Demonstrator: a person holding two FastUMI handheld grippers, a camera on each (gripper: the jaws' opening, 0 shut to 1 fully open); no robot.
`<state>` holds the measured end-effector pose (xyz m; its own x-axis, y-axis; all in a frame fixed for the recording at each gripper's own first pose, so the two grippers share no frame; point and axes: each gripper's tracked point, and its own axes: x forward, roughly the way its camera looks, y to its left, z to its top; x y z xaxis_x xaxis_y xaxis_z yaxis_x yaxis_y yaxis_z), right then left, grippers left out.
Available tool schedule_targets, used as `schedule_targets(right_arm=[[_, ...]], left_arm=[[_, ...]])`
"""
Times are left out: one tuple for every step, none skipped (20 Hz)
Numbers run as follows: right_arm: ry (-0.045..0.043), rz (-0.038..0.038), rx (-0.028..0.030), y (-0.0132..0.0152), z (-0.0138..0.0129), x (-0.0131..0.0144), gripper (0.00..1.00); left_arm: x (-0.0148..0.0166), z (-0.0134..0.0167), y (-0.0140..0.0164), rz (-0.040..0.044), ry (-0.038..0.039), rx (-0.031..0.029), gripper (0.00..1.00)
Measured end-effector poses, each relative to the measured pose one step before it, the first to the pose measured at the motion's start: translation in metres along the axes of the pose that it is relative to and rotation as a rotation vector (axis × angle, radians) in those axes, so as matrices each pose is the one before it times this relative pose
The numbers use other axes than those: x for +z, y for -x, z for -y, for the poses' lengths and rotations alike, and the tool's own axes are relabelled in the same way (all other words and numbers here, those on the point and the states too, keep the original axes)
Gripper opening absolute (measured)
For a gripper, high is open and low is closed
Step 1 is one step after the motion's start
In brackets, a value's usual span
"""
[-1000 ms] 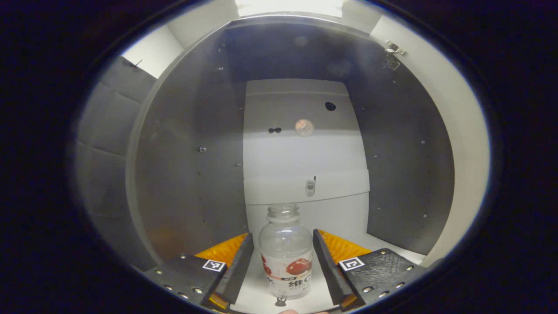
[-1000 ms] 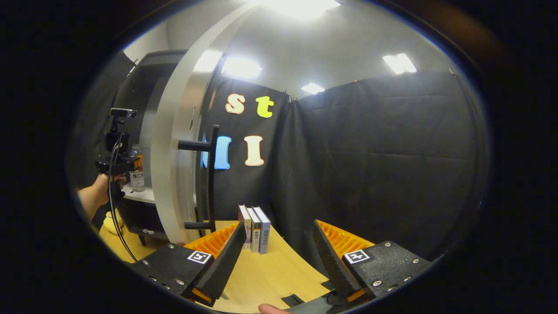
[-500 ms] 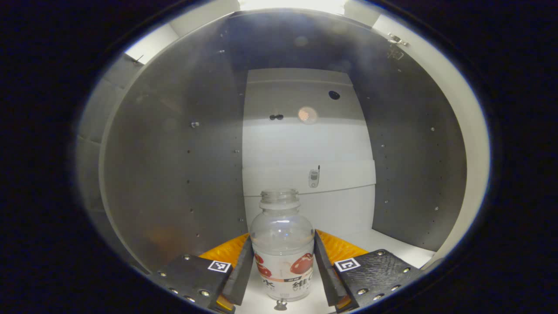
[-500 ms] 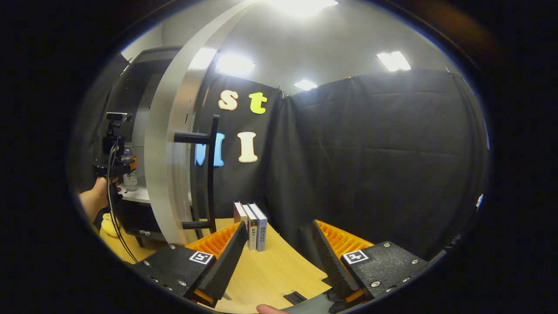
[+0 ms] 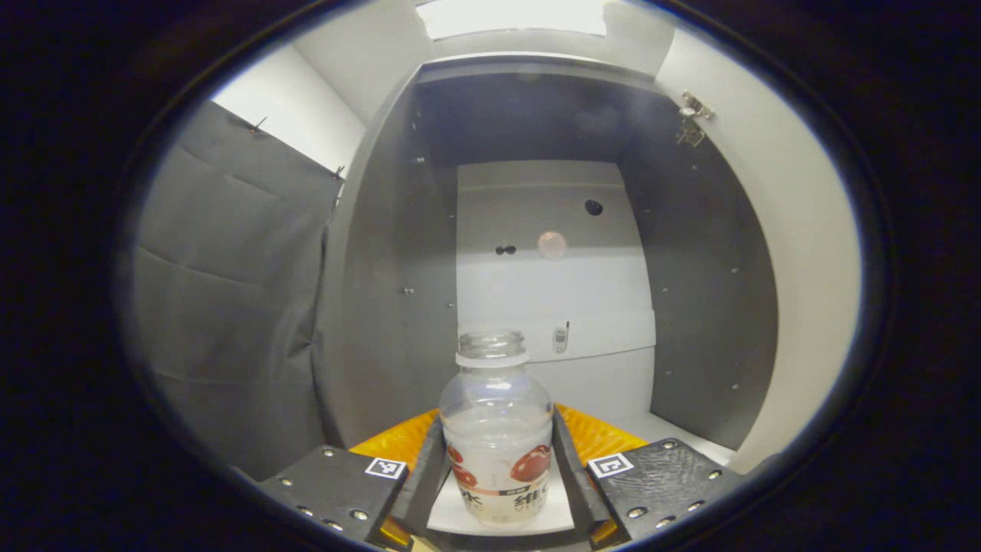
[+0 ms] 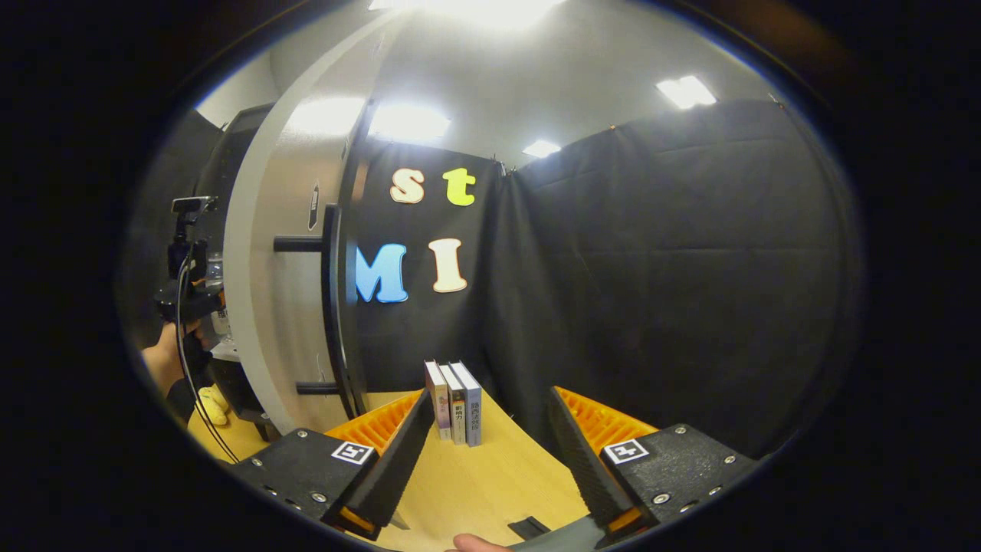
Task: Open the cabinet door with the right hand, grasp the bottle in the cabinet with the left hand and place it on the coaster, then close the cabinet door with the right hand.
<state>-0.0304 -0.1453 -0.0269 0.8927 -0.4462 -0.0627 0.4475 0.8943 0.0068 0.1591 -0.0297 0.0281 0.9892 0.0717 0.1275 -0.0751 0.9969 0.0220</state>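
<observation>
Left gripper (image 5: 498, 491) clamped on bottle (image 5: 498, 448), both fingers pressing its sides, at the front edge of the cabinet (image 5: 697, 307) shelf. Bottle uncapped, upright; fruit-print label, text unreadable. Right gripper (image 6: 490, 452) spread, holding nothing, above table (image 6: 475, 483). Cabinet door (image 6: 268, 253) open, bar handle (image 6: 333, 307) facing out. Three books (image 6: 456, 402) upright near the wall.

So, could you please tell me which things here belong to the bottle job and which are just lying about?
Belong to the job:
- bottle, clamped in the left gripper
- cabinet
- open cabinet door with its handle
- right gripper, open

Just lying about:
- three books upright on the table
- yellow toy
</observation>
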Motion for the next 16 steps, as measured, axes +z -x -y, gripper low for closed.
schedule_targets(right_arm=[[0.00539,-0.00348,0.02115,-0.00069,0.00406,-0.00333,0.93],[0.00300,-0.00428,0.01872,-0.00228,0.00367,-0.00244,0.93],[-0.00126,-0.00317,0.01918,-0.00101,0.00404,-0.00239,0.93],[-0.00373,-0.00420,0.02315,-0.00216,0.00176,-0.00377,0.93],[-0.00003,-0.01853,0.02173,-0.00361,0.00159,-0.00725,0.93],[0.00084,-0.02720,0.02007,-0.00653,0.00095,-0.01070,0.93],[-0.00002,-0.02472,0.01110,-0.00515,0.00265,-0.00948,0.93],[-0.00050,-0.02136,0.00632,-0.00417,0.00357,-0.00871,0.93],[0.00131,-0.01448,0.02272,-0.00326,0.00032,-0.00787,0.93],[0.00590,-0.01808,0.04540,-0.00158,-0.00721,-0.00927,0.93],[0.01185,-0.01781,0.05911,-0.00092,-0.00755,-0.00896,0.93],[0.01788,-0.01910,0.02791,-0.00031,-0.00315,-0.01073,0.93],[0.02398,-0.01219,0.00395,-0.00131,0.00248,-0.00715,0.93],[0.02125,-0.01101,-0.00879,-0.00168,0.00441,-0.00670,0.93],[0.02789,-0.01798,-0.05539,-0.00348,0.01103,-0.00826,0.94],[0.02177,-0.01287,-0.02843,-0.00448,0.00568,-0.01120,0.94]], left_arm=[[0.00604,-0.00182,0.01474,0.00645,-0.00350,0.01232,0.65],[0.00702,0.00118,0.00434,0.00869,-0.00831,0.01221,0.65],[0.00532,0.00023,0.01007,0.00557,-0.00965,0.00888,0.77],[0.00225,0.00023,0.01070,-0.01126,0.00181,0.01484,0.77],[0.00296,-0.00080,0.01266,-0.01502,0.01727,0.01154,0.77],[-0.00088,-0.00628,0.01092,-0.01305,0.02494,0.01117,0.64],[-0.00006,-0.00438,0.01152,-0.00664,0.01710,0.02128,0.64],[-0.00342,-0.00495,0.01356,0.00041,0.00842,0.02143,0.77],[-0.00106,-0.00554,0.01093,0.00269,0.00162,0.02090,0.77],[-0.00321,-0.00765,0.01087,-0.00429,-0.00351,0.02479,0.77],[-0.00589,-0.01089,0.01721,-0.00310,-0.00921,0.02766,0.73],[-0.00871,-0.01563,0.02516,0.00183,-0.01103,0.02405,0.69],[-0.00978,-0.01380,0.01928,-0.00436,-0.01221,0.02141,0.65],[-0.01149,-0.00878,0.01913,-0.00170,-0.01374,0.01579,0.68],[-0.01017,-0.01122,0.01603,0.00193,-0.01968,0.01983,0.71],[-0.00971,-0.00443,0.00947,0.00752,-0.01989,0.01408,0.71]])
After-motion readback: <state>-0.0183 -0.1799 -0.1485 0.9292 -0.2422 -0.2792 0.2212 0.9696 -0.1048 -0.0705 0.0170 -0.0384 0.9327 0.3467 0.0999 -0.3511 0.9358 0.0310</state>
